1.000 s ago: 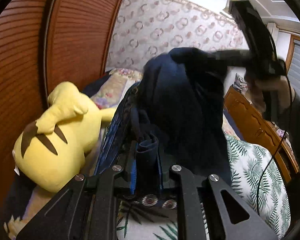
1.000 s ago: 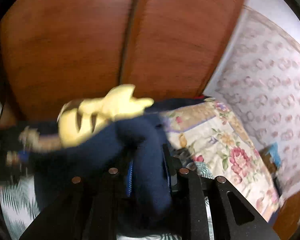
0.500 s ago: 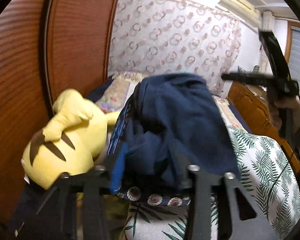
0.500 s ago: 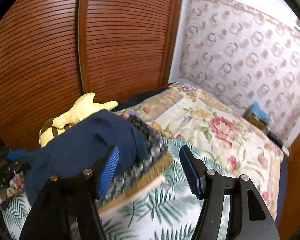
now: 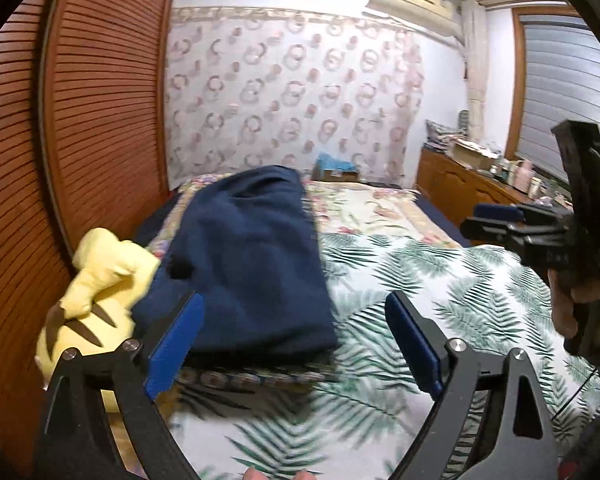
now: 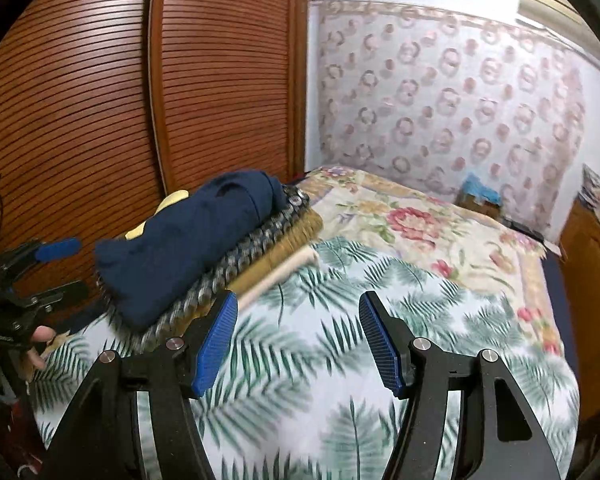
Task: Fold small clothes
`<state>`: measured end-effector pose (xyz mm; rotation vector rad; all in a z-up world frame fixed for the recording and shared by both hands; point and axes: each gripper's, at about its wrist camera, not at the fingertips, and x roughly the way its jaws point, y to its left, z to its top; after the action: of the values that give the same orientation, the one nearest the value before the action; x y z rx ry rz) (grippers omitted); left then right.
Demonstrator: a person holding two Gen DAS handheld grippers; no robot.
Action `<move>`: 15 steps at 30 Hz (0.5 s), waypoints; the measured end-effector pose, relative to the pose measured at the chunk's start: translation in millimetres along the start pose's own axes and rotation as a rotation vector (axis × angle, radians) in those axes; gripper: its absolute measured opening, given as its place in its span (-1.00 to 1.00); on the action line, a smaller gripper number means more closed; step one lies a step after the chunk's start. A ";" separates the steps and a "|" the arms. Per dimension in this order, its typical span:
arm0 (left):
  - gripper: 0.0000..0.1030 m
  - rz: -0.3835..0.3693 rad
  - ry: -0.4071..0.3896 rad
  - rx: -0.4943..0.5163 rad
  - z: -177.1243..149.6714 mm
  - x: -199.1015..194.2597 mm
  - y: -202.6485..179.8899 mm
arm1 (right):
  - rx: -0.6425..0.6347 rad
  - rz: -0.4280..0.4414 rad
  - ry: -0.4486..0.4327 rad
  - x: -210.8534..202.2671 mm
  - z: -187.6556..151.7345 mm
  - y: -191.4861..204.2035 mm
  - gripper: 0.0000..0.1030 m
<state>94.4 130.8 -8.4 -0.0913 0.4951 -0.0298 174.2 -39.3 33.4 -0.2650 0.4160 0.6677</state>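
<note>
A folded navy garment (image 5: 252, 256) lies on top of a stack of folded clothes (image 6: 260, 248) on the bed, at the left by the wardrobe; it also shows in the right wrist view (image 6: 188, 240). My left gripper (image 5: 294, 344) is open and empty, just in front of the stack. My right gripper (image 6: 298, 340) is open and empty over the leaf-print sheet, right of the stack. The right gripper also shows in the left wrist view (image 5: 540, 232), and the left gripper in the right wrist view (image 6: 32, 272).
A yellow plush toy (image 5: 96, 292) lies left of the stack against the wooden wardrobe doors (image 6: 100, 100). The leaf-print sheet (image 5: 440, 288) and a floral quilt (image 6: 420, 220) cover the bed. A wooden dresser (image 5: 468, 188) stands at the right.
Both grippers held the navy garment up a second ago. They have opened and let it go onto the stack, and both have drawn back from it.
</note>
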 end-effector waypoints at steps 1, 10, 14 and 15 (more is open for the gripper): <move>0.79 -0.015 0.001 0.006 -1.2 -1.1 -7.0 | 0.016 -0.008 -0.005 -9.0 -6.0 1.8 0.34; 0.79 -0.070 -0.022 0.037 -2.0 -21.0 -58.4 | 0.113 -0.103 -0.050 -74.3 -40.1 12.5 0.66; 0.79 -0.087 -0.040 0.042 3.0 -30.7 -74.2 | 0.166 -0.152 -0.097 -101.7 -49.6 20.7 0.66; 0.79 -0.086 -0.044 0.043 2.9 -32.4 -77.4 | 0.173 -0.169 -0.107 -107.1 -51.1 22.8 0.66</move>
<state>66.8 55.7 16.9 -0.0708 0.4465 -0.1229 69.0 -98.8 34.3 -0.0979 0.3423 0.4750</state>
